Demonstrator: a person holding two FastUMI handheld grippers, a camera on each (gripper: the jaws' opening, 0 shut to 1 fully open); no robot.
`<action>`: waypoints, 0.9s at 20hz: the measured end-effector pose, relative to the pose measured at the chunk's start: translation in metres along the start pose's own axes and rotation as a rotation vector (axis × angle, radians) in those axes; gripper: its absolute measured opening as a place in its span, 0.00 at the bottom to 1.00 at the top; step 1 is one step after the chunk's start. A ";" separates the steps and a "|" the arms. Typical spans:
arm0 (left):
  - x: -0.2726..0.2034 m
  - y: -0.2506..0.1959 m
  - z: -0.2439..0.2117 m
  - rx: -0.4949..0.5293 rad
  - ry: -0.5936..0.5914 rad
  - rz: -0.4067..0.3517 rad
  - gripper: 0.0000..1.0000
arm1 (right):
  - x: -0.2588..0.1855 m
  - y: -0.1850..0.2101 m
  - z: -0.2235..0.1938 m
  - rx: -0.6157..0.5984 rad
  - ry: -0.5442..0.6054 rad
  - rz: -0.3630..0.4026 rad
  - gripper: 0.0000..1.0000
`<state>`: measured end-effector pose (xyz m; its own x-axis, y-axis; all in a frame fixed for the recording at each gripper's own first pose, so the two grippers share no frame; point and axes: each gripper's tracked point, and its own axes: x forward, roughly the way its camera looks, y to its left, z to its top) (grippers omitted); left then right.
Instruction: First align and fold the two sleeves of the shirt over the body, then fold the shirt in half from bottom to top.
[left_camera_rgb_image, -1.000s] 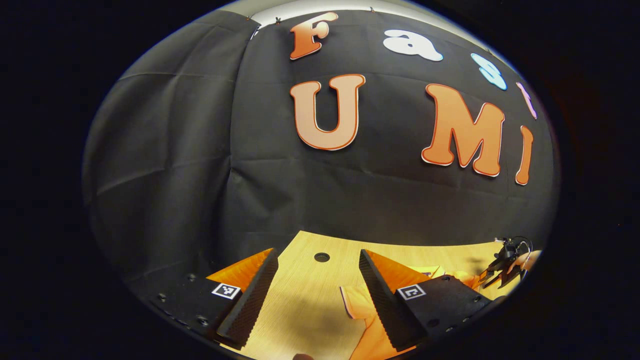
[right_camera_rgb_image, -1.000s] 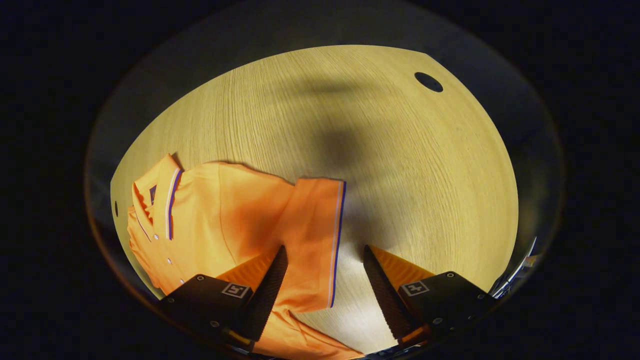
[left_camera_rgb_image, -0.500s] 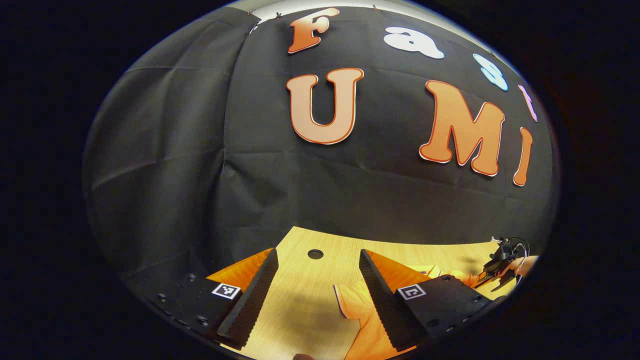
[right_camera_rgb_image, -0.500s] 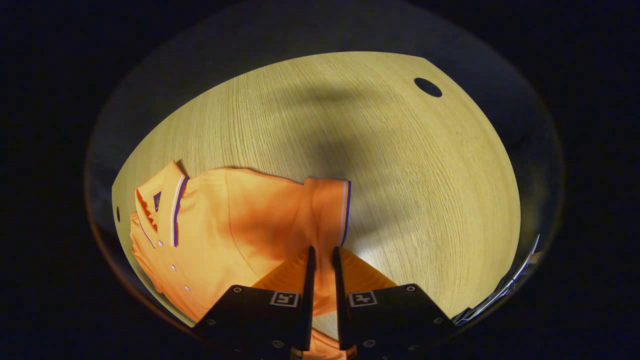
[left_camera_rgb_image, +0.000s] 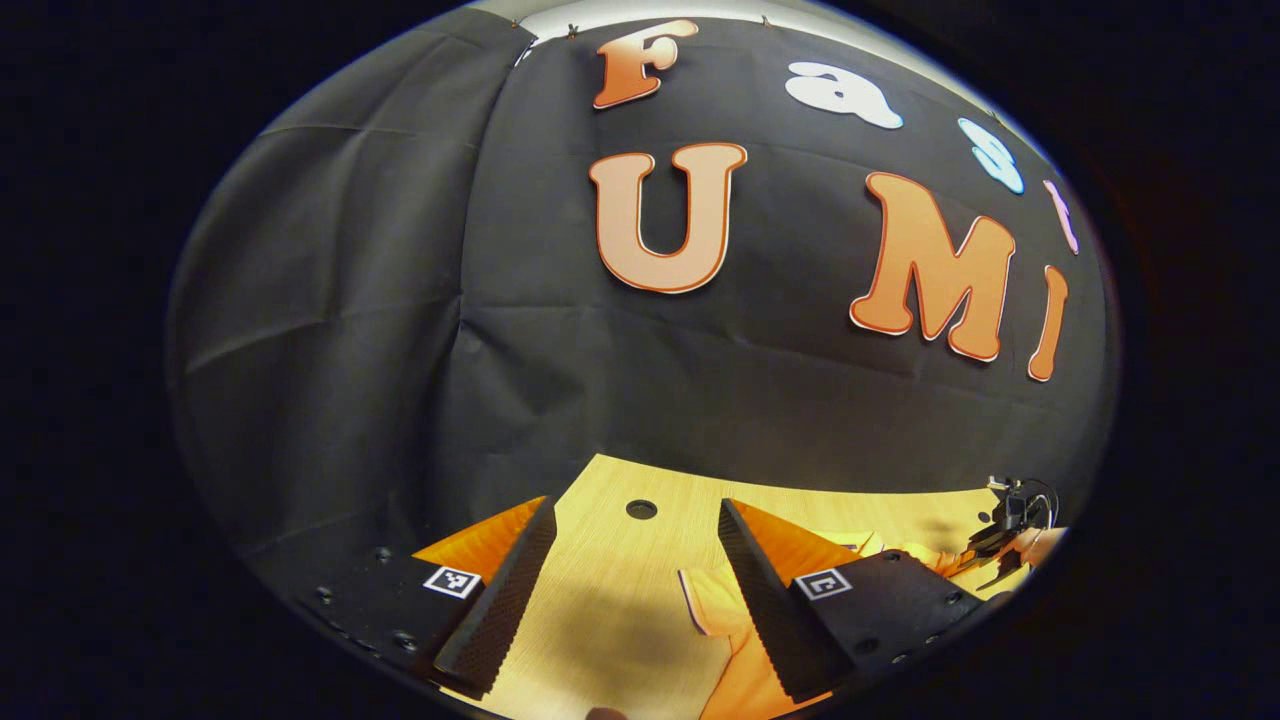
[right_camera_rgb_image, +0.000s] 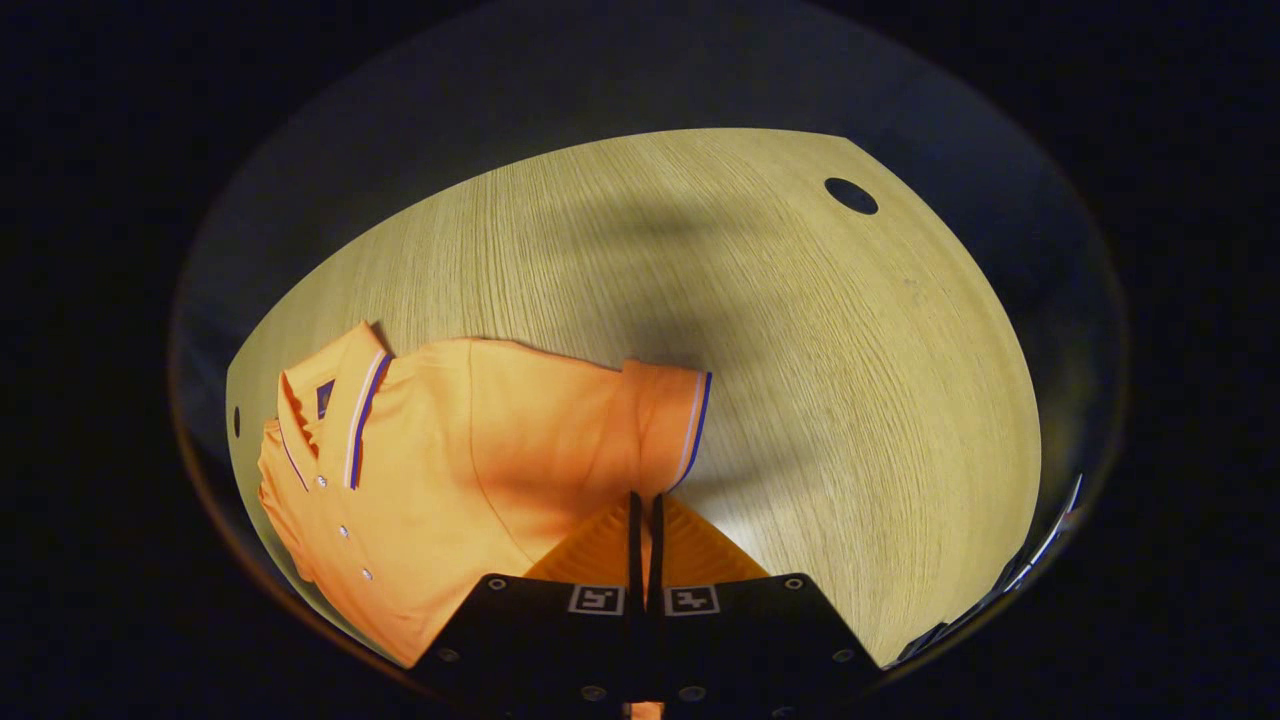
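1. The left gripper (left_camera_rgb_image: 630, 570) hovers over the tabletop (left_camera_rgb_image: 600, 600), its fingers wide apart with nothing between them.
2. The orange shirt (right_camera_rgb_image: 450, 450) lies flat on the tabletop, collar (right_camera_rgb_image: 345, 400) at the left.
3. The right gripper (right_camera_rgb_image: 643, 505) has its fingers clamped together on the sleeve (right_camera_rgb_image: 665, 425).

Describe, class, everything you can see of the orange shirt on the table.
The orange shirt is a polo of soft knit fabric, lying flat on the wooden table. Its collar and short sleeve carry white and blue edge stripes, and small buttons run down the placket. The right gripper is shut on the sleeve at its lower edge. In the left gripper view, the other sleeve lies beside the open left gripper, untouched.
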<state>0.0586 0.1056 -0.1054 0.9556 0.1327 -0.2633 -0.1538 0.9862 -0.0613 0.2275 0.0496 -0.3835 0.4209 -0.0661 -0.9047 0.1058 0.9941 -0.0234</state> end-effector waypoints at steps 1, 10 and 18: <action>-0.002 0.003 0.003 0.001 -0.003 0.004 0.98 | -0.004 0.002 0.003 0.000 -0.013 0.010 0.00; -0.012 0.032 0.006 -0.015 -0.024 -0.011 0.98 | -0.057 0.018 0.020 -0.083 -0.137 -0.042 0.00; -0.018 0.065 0.018 -0.033 -0.042 -0.040 0.98 | -0.092 0.061 0.015 -0.214 -0.212 -0.089 0.00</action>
<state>0.0354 0.1694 -0.0871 0.9708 0.0978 -0.2191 -0.1227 0.9871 -0.1027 0.2086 0.1153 -0.2956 0.5996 -0.1478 -0.7865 -0.0322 0.9775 -0.2083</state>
